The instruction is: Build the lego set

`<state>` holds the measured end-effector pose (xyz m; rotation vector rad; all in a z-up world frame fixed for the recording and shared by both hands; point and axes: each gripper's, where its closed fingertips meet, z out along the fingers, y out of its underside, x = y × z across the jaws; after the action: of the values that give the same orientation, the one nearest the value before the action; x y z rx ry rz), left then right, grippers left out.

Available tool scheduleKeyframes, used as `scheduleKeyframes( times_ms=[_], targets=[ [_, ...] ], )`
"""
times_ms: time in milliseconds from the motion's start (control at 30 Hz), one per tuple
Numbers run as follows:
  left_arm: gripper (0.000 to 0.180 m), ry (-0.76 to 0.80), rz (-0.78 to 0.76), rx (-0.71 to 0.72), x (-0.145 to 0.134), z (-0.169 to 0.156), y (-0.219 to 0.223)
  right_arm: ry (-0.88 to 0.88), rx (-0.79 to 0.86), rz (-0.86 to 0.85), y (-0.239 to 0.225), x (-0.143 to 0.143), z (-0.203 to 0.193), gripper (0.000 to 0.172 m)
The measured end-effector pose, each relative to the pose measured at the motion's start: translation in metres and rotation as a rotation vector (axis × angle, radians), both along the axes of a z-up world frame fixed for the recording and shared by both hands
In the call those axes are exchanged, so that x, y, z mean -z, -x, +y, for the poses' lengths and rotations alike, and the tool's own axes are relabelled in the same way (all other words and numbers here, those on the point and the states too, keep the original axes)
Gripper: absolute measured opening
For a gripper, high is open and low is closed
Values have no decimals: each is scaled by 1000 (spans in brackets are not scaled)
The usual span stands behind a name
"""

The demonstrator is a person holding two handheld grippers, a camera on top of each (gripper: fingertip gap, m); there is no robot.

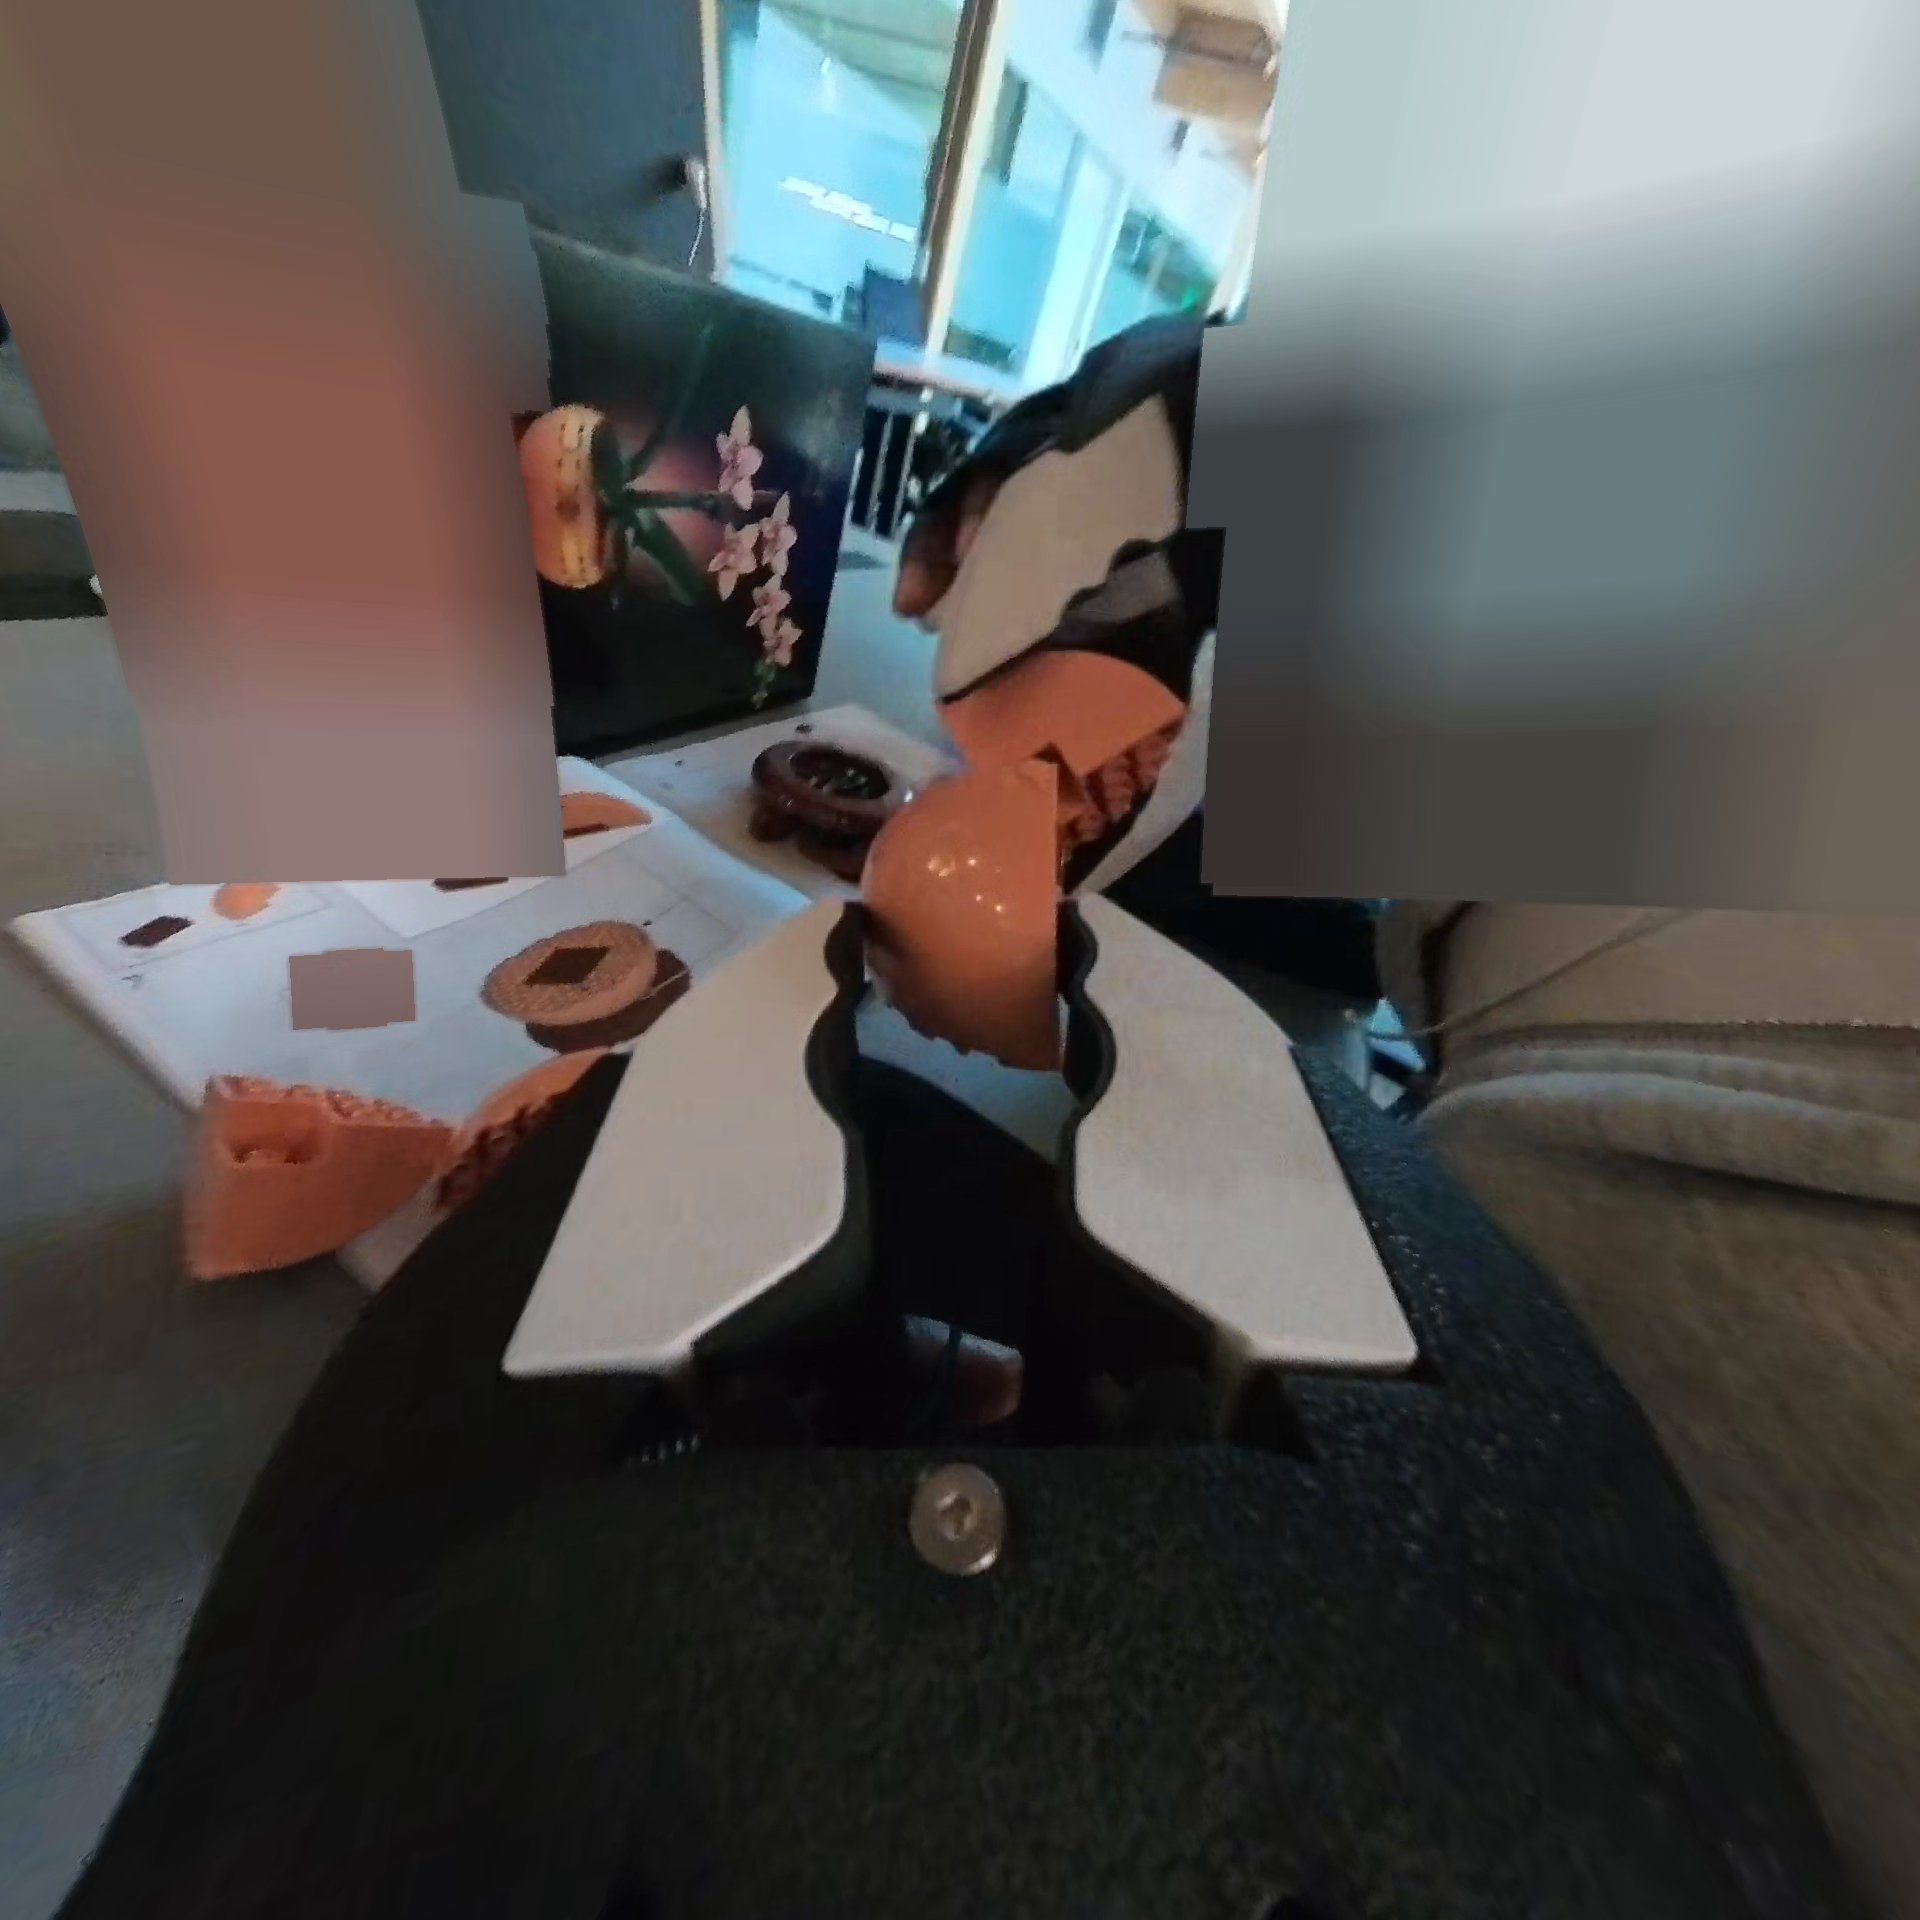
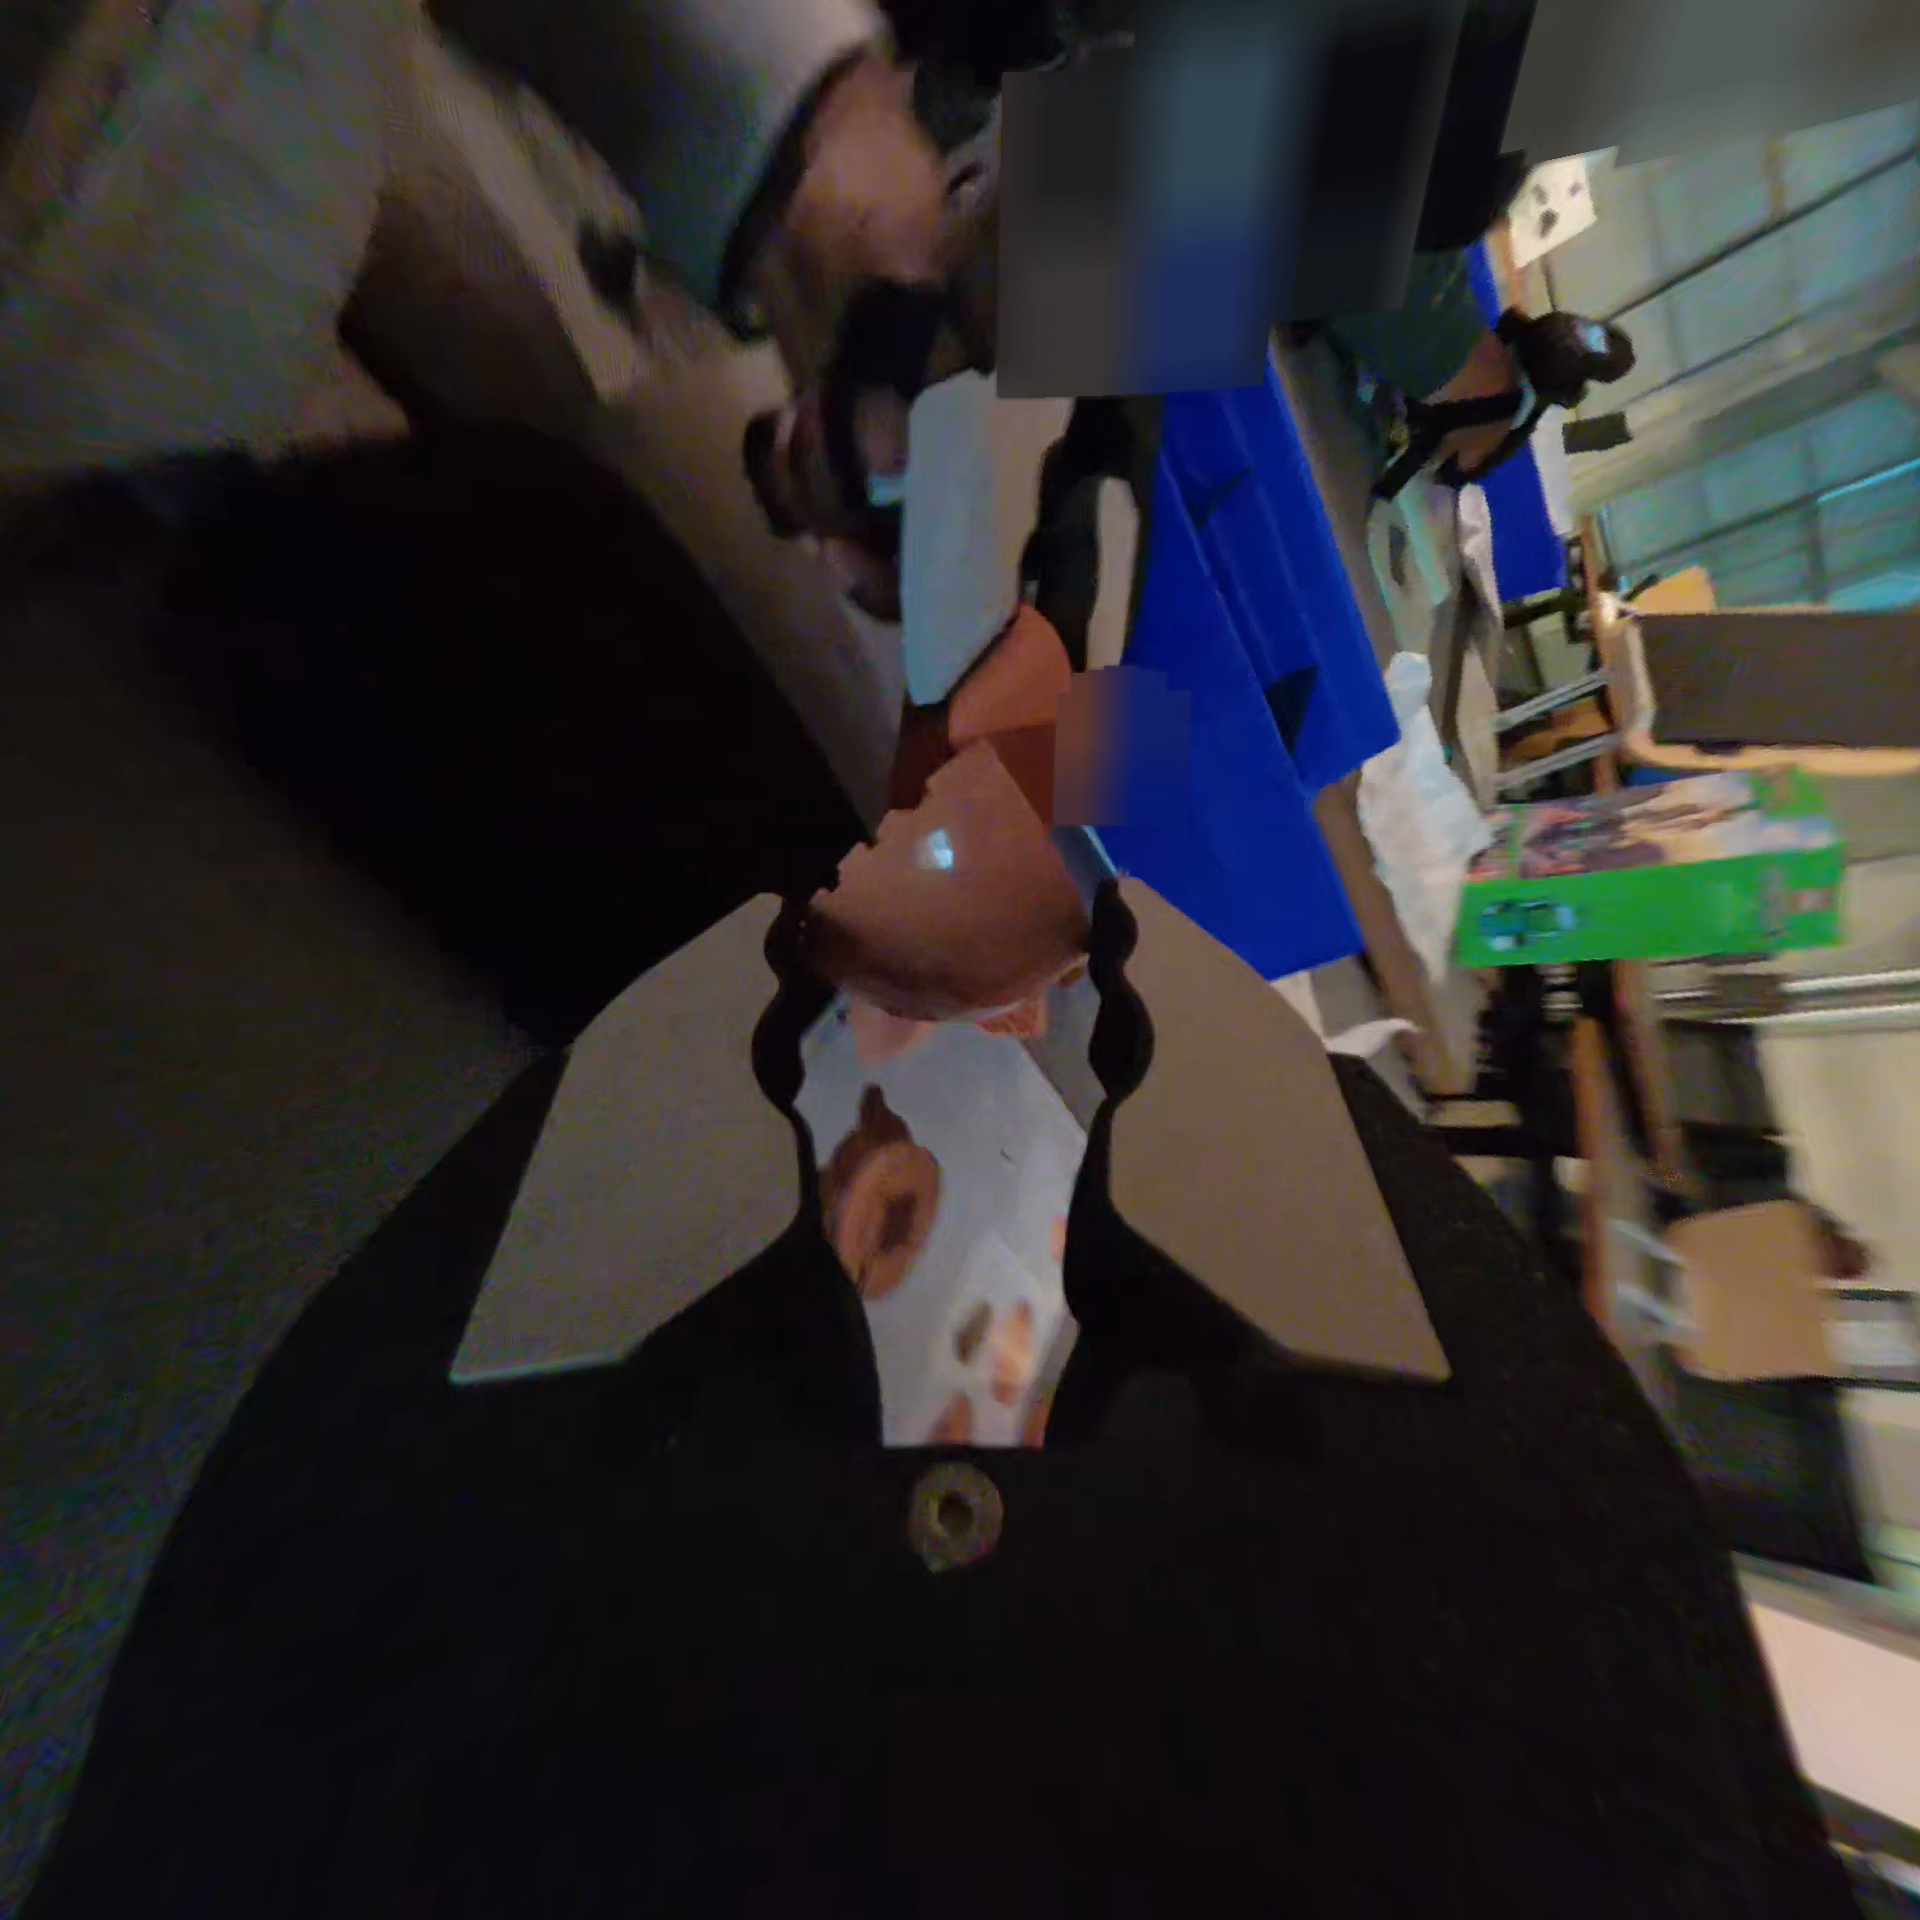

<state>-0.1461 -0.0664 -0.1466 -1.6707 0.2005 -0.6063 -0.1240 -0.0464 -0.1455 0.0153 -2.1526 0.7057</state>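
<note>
In the left wrist view my left gripper [image 1: 961,930] is shut on a glossy orange curved shell segment [image 1: 966,883], both pads pressing its sides. Just above it my right gripper [image 1: 1049,665] holds a second orange segment [image 1: 1049,722] with studded inner faces, and the two pieces meet at their edges. In the right wrist view my right gripper [image 2: 945,920] is shut on its orange segment [image 2: 956,883]. My left gripper [image 2: 1039,582] shows beyond it with the other orange piece [image 2: 1013,665].
An open instruction booklet [image 1: 416,956] lies on the table, with loose orange segments [image 1: 301,1174] on it and a dark brown round base [image 1: 826,800] behind. A black box with a flower picture [image 1: 686,561] stands at the back. A blue cloth [image 2: 1226,727] and a green box [image 2: 1652,894] lie beyond. The gap from one gripper's tips to the other's is roughly 4 cm.
</note>
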Motion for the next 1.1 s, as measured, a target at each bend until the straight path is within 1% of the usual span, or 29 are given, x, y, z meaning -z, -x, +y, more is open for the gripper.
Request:
scheduleKeyframes(
  times_ms=[100, 200, 267, 400, 467, 533, 667, 767, 833, 867, 900, 1000, 1033, 1100],
  targets=[
    [36, 50, 134, -43, 6, 3, 3, -278, 24, 56, 2, 7, 9, 52],
    [36, 49, 296, -77, 10, 6, 3, -475, 51, 39, 6, 15, 22, 52],
    [36, 39, 374, -96, 13, 8, 2, -535, 50, 25, 9, 19, 26, 53],
    [36, 52, 430, -125, 20, 9, 4, -576, 14, 29, 11, 18, 21, 53],
    [36, 38, 444, -141, 20, 9, 5, -587, -8, 49, 11, 16, 16, 53],
    [36, 43, 423, -143, 20, 8, 6, -562, -30, 40, 8, 16, 10, 53],
    [36, 16, 273, -121, 9, 6, 5, -556, -30, 46, 8, 13, 8, 53],
    [36, 0, 223, -137, 3, 7, 11, -548, -25, 32, 8, 12, 9, 52],
    [36, -7, 255, -175, 3, 7, 17, -507, 5, 5, 9, 9, 11, 52],
    [36, -8, 287, -202, 5, 8, 21, -458, 41, -34, 10, 8, 14, 53],
    [36, -9, 325, -237, 6, 8, 25, -388, 114, -97, 12, 8, 20, 53],
    [36, -18, 491, -390, 9, 9, 41, -120, 406, -419, 16, 21, 43, 53],
    [36, -20, 558, -434, 11, 9, 45, -9, 485, -538, 15, 27, 46, 52],
    [36, -13, 658, -467, 15, 11, 44, 245, 591, -726, 20, 32, 44, 52]
  ],
)
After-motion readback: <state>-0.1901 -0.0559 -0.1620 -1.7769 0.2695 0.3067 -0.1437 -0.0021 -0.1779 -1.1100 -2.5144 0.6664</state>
